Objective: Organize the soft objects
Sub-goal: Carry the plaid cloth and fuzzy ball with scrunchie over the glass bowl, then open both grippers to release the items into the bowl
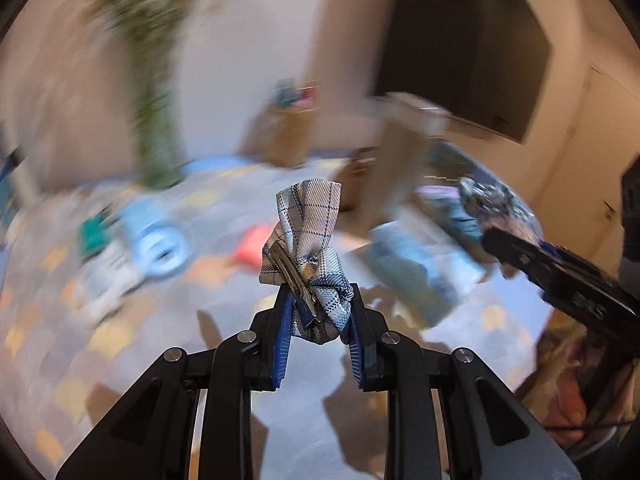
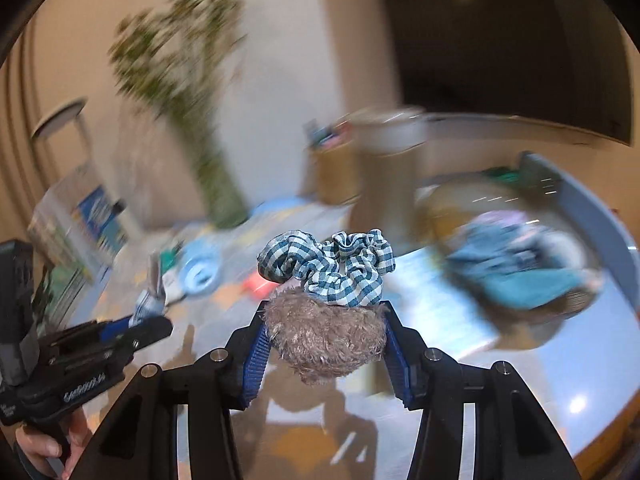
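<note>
A: Left wrist view: our left gripper (image 1: 320,320) is nearly closed, pinching the plaid bow clip (image 1: 308,248) mid-air. Keep squeezing.

B: Right wrist view: right gripper (image 2: 325,340), half-open, clamps the fuzzy scrunchie (image 2: 325,340) and gingham scrunchie (image 2: 340,268). We'd carry gently.

A woven plaid cloth bow (image 1: 310,256) carries a shiny metal clip (image 1: 292,276). The gingham scrunchie (image 2: 332,268) is crinkled fabric above rough, matted brown fur (image 2: 324,338). Ribbed blue fingers (image 2: 256,364) sit in matt black plastic.
</note>
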{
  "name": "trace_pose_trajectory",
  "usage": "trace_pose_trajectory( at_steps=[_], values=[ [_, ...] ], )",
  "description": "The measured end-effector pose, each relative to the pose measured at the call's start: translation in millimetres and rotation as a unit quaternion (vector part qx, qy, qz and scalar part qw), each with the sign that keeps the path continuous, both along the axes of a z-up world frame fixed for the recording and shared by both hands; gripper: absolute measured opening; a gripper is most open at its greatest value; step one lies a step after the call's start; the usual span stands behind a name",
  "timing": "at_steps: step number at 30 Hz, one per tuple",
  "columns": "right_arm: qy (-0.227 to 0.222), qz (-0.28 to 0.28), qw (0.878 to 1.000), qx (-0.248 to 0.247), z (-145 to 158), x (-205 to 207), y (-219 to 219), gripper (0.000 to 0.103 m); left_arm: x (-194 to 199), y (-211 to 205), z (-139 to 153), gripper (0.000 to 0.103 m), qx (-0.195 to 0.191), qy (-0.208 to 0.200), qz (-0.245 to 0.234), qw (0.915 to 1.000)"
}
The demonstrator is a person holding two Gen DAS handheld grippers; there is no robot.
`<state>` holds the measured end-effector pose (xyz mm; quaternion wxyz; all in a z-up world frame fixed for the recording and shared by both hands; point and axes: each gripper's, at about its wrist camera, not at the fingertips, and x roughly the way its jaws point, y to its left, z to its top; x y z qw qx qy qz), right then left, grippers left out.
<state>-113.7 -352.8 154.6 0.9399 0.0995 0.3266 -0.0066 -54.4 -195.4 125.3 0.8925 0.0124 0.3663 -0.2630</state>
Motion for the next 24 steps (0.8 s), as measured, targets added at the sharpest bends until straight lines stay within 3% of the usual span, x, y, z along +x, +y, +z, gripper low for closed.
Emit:
trace_pose_trajectory(
  at_steps=[5, 10, 18, 19, 20, 22, 24],
  values=[
    [-0.014, -0.084, 0.996, -0.024, 22, 0, -75, 0.05, 2, -87, 29, 0.022, -0.013, -0.019, -0.092, 0.9955],
    [-0.005, -0.144, 0.99, 0.002, 33, 15, -153, 0.05, 21, -166, 40, 0.022, -0.014, -0.03, -0.148, 0.9884],
    [0.039, -0.183, 0.981, 0.042, 17, 59, -220, 0.051, 75, -229, 4, 0.025, 0.001, 0.006, -0.141, 0.99],
    [0.038, -0.184, 0.981, 0.045, 16, 65, -224, 0.051, 78, -232, 2, 0.027, 0.002, 0.005, -0.139, 0.9903],
    [0.038, -0.183, 0.981, 0.048, 15, 72, -229, 0.053, 82, -234, 0, 0.038, 0.003, 0.001, -0.134, 0.9909],
    [0.046, -0.181, 0.98, 0.063, 11, 82, -236, 0.063, 81, -244, -1, 0.048, 0.014, -0.005, -0.135, 0.9907],
    [0.05, -0.179, 0.979, 0.08, 7, 89, -244, 0.063, 80, -246, -2, 0.049, 0.015, -0.002, -0.146, 0.9891]
  ],
)
